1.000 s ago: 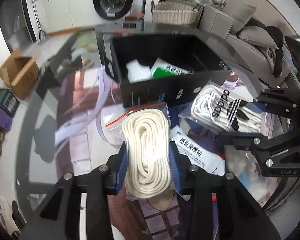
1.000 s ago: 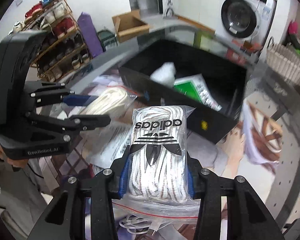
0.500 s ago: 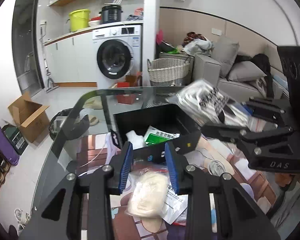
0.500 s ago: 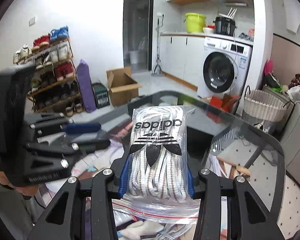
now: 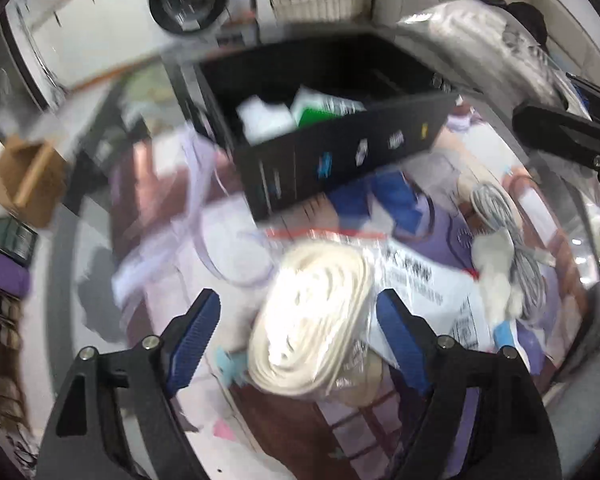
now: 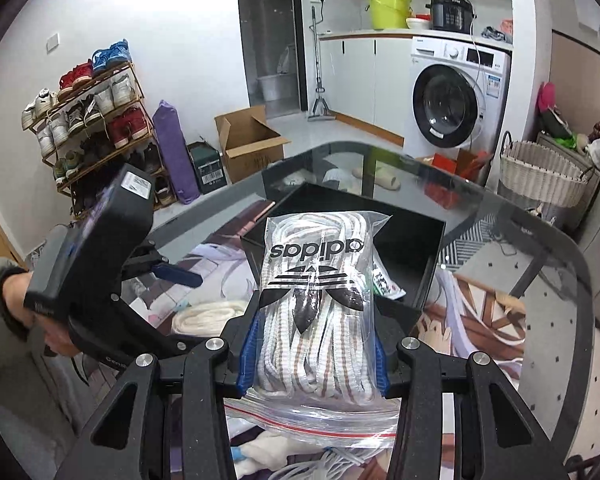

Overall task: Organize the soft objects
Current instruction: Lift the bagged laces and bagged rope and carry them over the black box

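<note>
Up front, the right gripper (image 6: 312, 340) is clenched on one glossy zip bag of laces (image 6: 315, 304) — white cords with brown flecks, a printed black trefoil — held above the table with the black bin (image 6: 428, 276) at twelve o'clock beyond it. That bin is a matte, square-walled box holding two packets, one white (image 5: 262, 114), one green-and-white (image 5: 320, 110). The left gripper (image 5: 296, 340) is released, its two ribbed blue pads (image 5: 196, 336) spread wide apart; between them, on the glass table (image 6: 540, 248), lies one clear bag of coiled cream rope (image 5: 312, 320). A grey cable bundle (image 5: 504, 224) sits at two o'clock.
</note>
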Demonstrator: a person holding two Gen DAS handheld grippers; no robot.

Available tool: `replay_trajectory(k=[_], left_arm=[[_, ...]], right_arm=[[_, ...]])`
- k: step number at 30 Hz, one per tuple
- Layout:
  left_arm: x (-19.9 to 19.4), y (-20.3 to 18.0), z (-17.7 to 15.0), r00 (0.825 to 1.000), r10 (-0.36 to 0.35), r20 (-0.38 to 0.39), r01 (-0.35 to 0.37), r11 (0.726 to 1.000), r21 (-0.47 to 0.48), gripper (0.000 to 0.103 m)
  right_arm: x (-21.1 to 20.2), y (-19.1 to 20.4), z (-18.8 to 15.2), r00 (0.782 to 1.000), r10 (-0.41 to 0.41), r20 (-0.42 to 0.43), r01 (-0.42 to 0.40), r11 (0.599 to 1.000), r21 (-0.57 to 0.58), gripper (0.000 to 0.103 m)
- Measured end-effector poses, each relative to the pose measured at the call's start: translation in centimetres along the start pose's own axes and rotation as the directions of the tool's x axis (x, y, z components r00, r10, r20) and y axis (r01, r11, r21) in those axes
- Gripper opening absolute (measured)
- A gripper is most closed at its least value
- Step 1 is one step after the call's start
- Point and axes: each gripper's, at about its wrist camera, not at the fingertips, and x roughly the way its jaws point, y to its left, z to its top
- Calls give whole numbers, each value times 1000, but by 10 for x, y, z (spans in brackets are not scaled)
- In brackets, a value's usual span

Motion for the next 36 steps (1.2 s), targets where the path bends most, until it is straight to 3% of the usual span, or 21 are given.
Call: replay_trajectory(k=[2,4,6,7,10,13,18,21,23,25,27,31,33,36], left_arm=[[9,6,-3,997,-58,-54,57,998,-18,82],[20,5,-9,994,-44,-96,43,999,-12,78],[25,5,-13,993,-72,-94,70,997,-32,53],[26,6,-12,993,-75,-88,72,997,-37,36],[19,2,-9,994,-85,-63,83,996,-28,33],[7,-2,-6,999,-45,5,46,999,-12,32],[-37,-4,-2,984,-41,173,43,999,-12,32],[-68,-6,1,946,13,324,-13,1000,-4,32],[-87,-7,0,908,68,414,-71,997,-8,32],[-105,-10,-2,856,120,503,-125,992,-24,32],[-112,-9,-4,827,139,545,-141,989,-38,33],[-126,-11,-10,764,177,621,-179,982,-59,33],[-130,-13,-14,744,175,645,-189,981,-48,33],[-131,-12,-15,735,175,655,-194,980,-44,33]], right_arm=[[2,0,-2,1000,4,-2,-4,1000,7,45],[2,0,-2,1000,11,-6,-11,1000,8,45],[1,2,-2,1000,12,-1,-12,1000,1,45],[2,3,-3,1000,12,-1,-12,1000,-1,45],[1,1,-3,1000,12,7,-12,1000,-2,45],[-1,-1,-3,1000,11,20,-11,1000,-2,45],[-26,-2,3,986,48,160,-53,998,30,45],[-50,-1,7,958,29,284,-41,999,33,45],[-65,1,6,932,15,363,-27,999,28,45],[-80,7,3,894,-13,447,9,1000,10,45],[-88,13,0,865,-56,499,65,998,0,45],[-91,16,-2,857,-58,512,71,997,-7,45],[-88,14,-3,861,-58,505,69,998,-3,45],[-86,13,-5,865,-57,498,64,998,2,45]])
